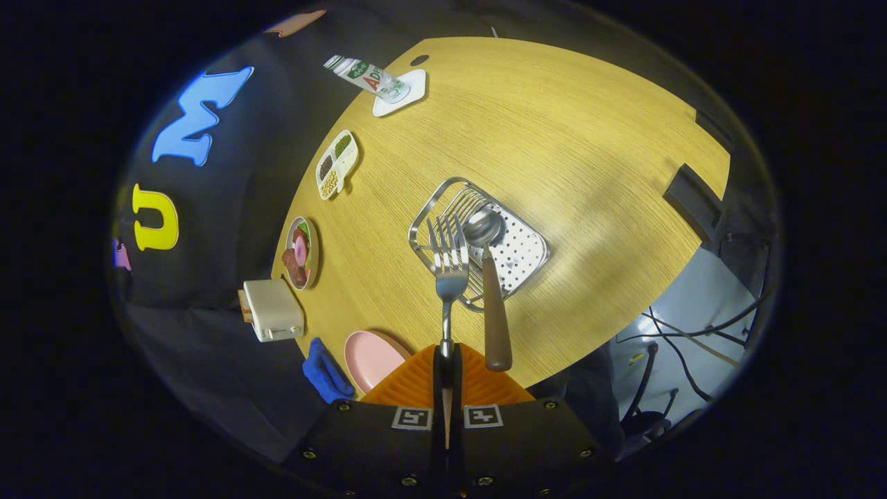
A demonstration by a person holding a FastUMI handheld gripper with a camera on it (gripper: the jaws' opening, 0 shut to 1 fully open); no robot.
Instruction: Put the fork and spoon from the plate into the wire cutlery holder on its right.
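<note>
Wire cutlery holder (485,239) sits mid-counter (589,138), chrome wire sides, perforated metal base; the spoon (488,277) is already in it, bowl down inside the holder, brown handle leaning out over the rim toward me. My fingers (447,367) are pressed nearly together, clamped on the fork (449,270) by its handle; the fork sticks straight ahead of the fingers, tines out over the holder's near-left rim, just beside the spoon bowl. I'm looking steeply down on the counter, holder straight beyond the fingertips. Pink plate (373,359) lies left of the holder, close to my fingers, nothing on the part I see. Blue cloth (326,374) just past the plate at the counter edge. White toaster (274,310) further left of the holder, slice poking out. Round dish with meat and greens (301,251) left of the holder; three-compartment tray (337,165) beyond that dish holds dark, green and pale beans, one kind per cell. Bottle (366,76) on a white coaster (402,93) far beyond the holder.
</note>
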